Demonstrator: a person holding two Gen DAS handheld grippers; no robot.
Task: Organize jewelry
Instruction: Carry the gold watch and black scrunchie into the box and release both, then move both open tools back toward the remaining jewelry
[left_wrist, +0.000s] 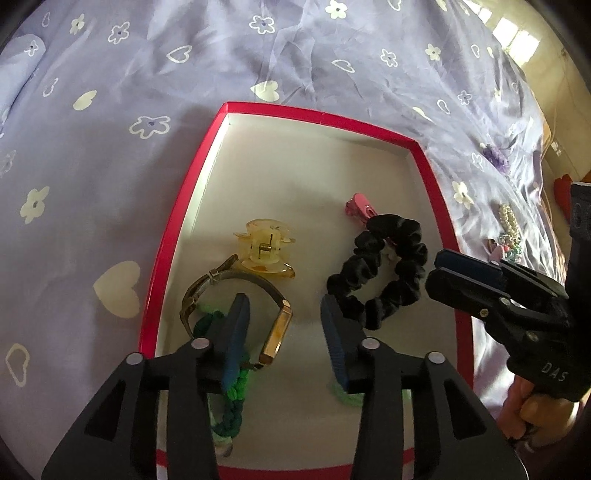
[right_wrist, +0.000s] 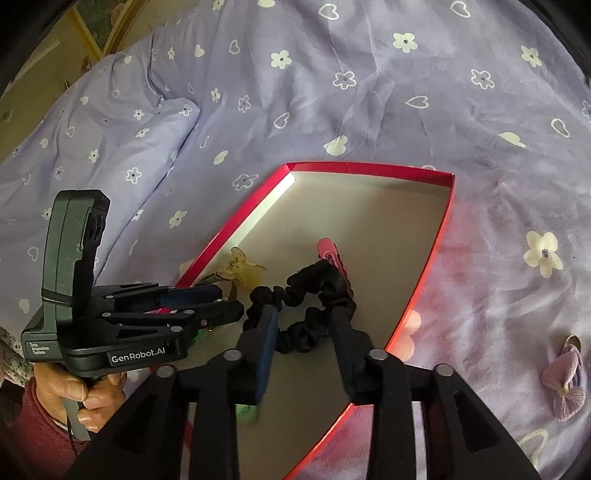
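Trouble ahead maybe: could snag the black ruffled cloth scrunchie (right_wrist: 301, 308) on the right gripper (right_wrist: 304, 350) and drag it back out of the shallow red-edged cardboard box (left_wrist: 162, 266) on the purple flowered bed sheet (left_wrist: 92, 147). Both grippers let go, nothing pinched. Scrunchie lying in the box between the right gripper's spread fingers; gold-faced wristwatch (left_wrist: 240, 306) and green braided band (left_wrist: 236, 387) just under the loose left gripper (left_wrist: 284, 343).

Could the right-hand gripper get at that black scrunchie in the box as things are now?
Probably yes. The right gripper hangs right over the black scrunchie, jaws apart, nothing between them. The left gripper sits beside it, clear of the way.
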